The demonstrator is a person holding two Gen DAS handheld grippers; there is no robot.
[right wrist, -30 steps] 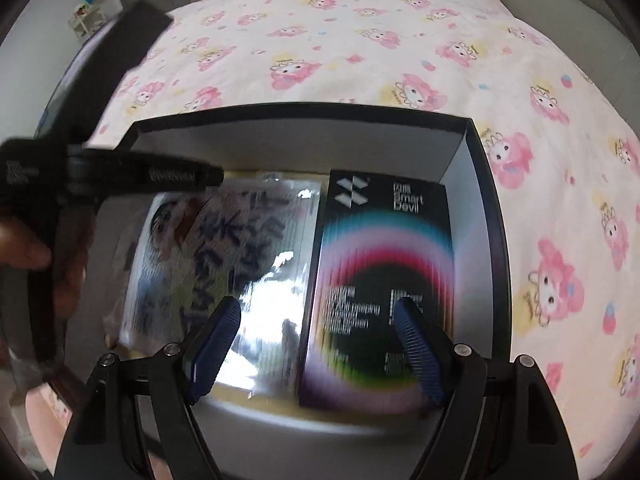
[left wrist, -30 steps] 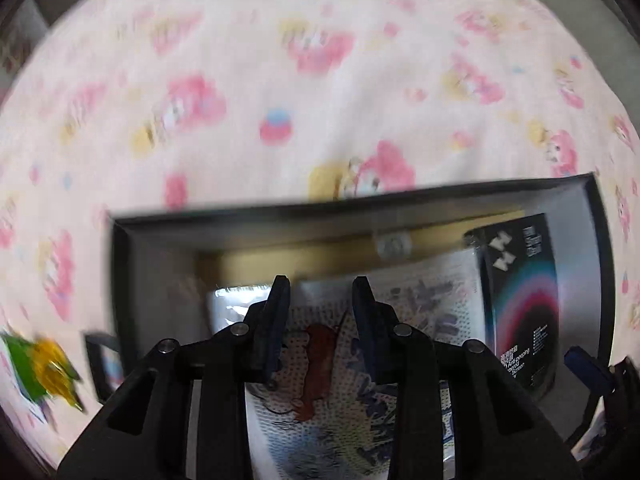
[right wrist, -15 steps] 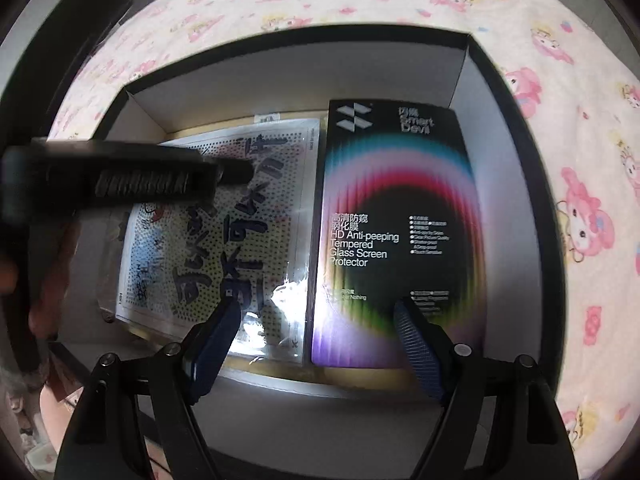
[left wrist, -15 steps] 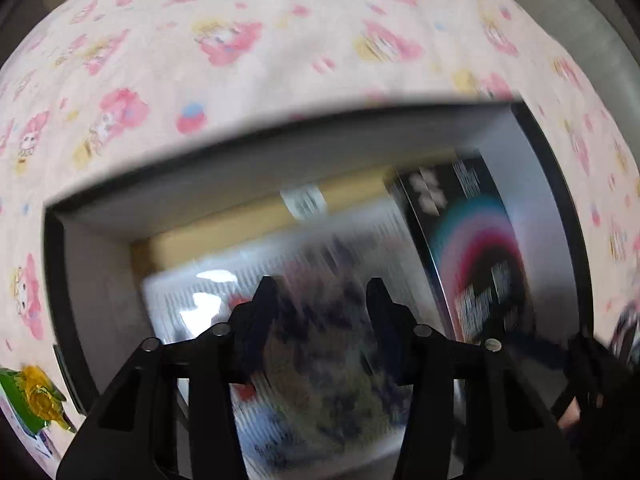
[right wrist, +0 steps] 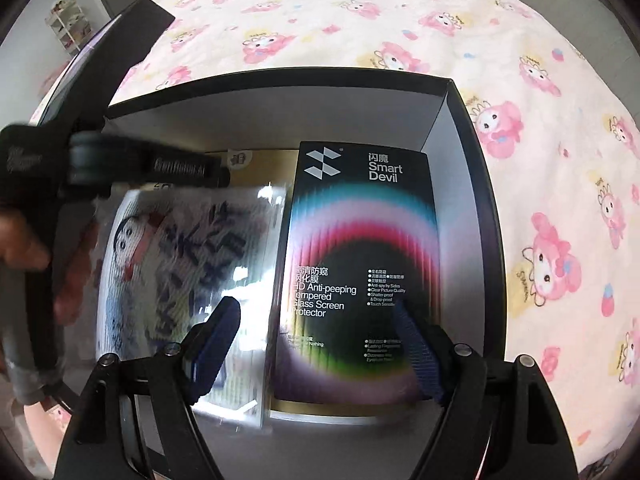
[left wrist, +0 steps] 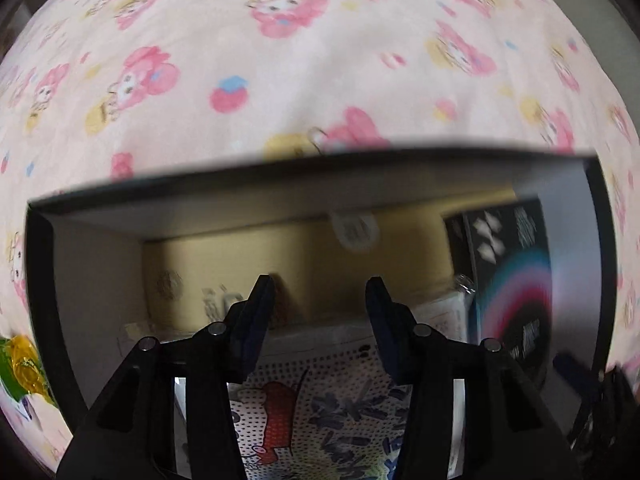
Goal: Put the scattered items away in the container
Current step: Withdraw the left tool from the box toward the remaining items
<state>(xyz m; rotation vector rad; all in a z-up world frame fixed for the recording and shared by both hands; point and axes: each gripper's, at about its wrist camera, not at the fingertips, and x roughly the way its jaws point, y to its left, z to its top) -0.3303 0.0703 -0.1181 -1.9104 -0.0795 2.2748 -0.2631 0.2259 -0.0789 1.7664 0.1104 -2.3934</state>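
A black open box (right wrist: 476,184) with pale inner walls sits on the bed; it also shows in the left wrist view (left wrist: 280,188). Inside lie a black screen-protector pack (right wrist: 360,264) at the right and a clear-wrapped dotted cartoon packet (right wrist: 180,264) at the left, on a yellow flat box (left wrist: 304,256). My left gripper (left wrist: 318,300) is open above the packet (left wrist: 320,412), holding nothing. My right gripper (right wrist: 316,328) is open wide over the near end of the pack (left wrist: 512,280), empty.
A pink cartoon-print bedsheet (right wrist: 360,12) surrounds the box. A small green and yellow item (left wrist: 20,364) lies on the sheet left of the box. The left gripper's body (right wrist: 100,160) reaches over the box's left side. A shelf (right wrist: 64,24) stands far left.
My left gripper has opened wider and drawn back over the packet, which now lies free in the box. My right gripper stays open over the pack, having shifted slightly.
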